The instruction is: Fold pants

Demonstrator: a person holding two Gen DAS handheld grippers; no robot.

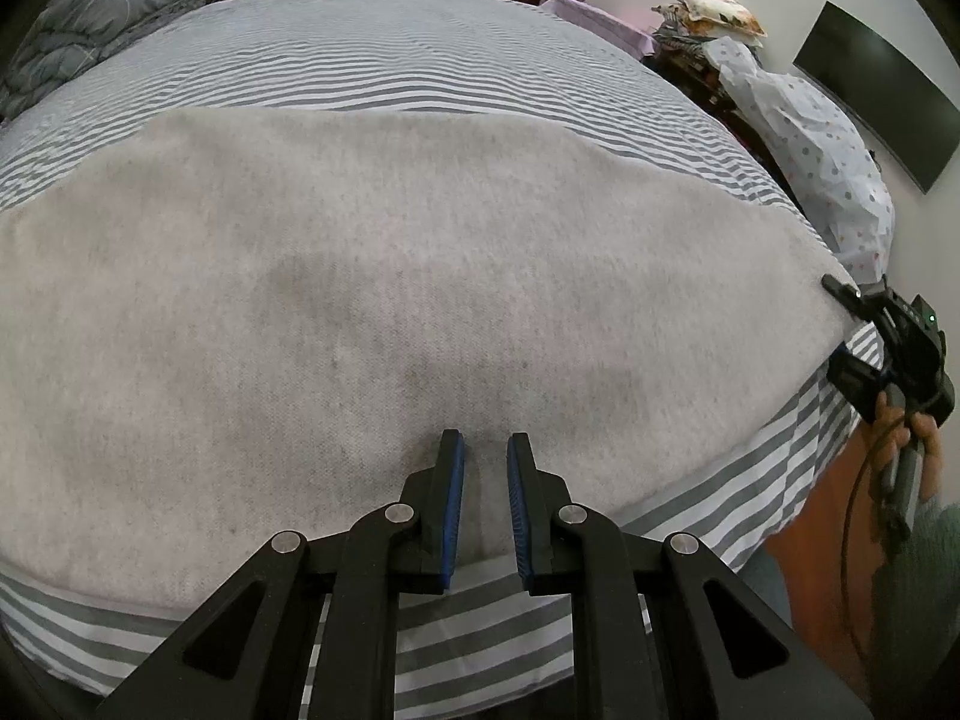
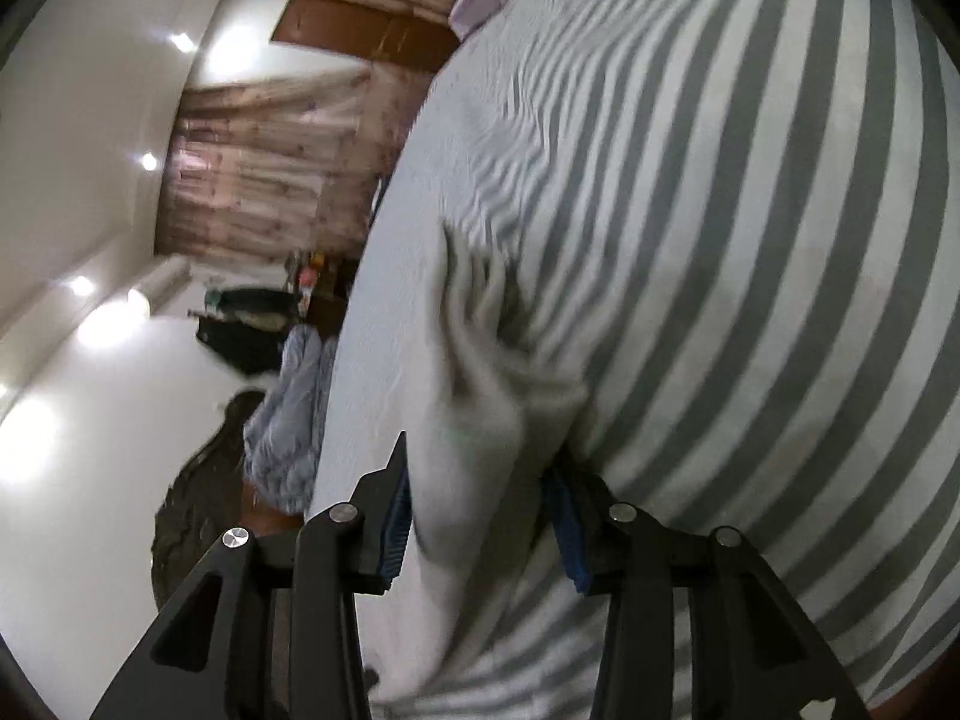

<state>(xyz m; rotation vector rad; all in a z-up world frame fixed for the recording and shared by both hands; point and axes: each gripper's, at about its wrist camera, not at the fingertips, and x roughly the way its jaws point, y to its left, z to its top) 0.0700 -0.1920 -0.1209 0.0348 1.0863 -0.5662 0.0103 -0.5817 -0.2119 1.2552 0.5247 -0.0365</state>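
Note:
The light grey pants (image 1: pixel 384 300) lie spread flat across the striped bed (image 1: pixel 384 60). My left gripper (image 1: pixel 485 450) hovers over their near edge, jaws slightly apart and holding nothing. My right gripper (image 1: pixel 840 291) shows at the right end of the pants in the left wrist view. In the right wrist view, my right gripper (image 2: pixel 480 480) is open, with the bunched end of the pants (image 2: pixel 480 372) between its fingers, one finger (image 2: pixel 393 504) above the cloth and one finger (image 2: pixel 567 528) beneath it.
A crumpled grey duvet (image 1: pixel 90 30) lies at the bed's far left. A pile of pillows and dotted bedding (image 1: pixel 810 138) stands at the right beside a dark screen (image 1: pixel 882 96) on the wall. The bed's front edge (image 1: pixel 480 630) is close below my left gripper.

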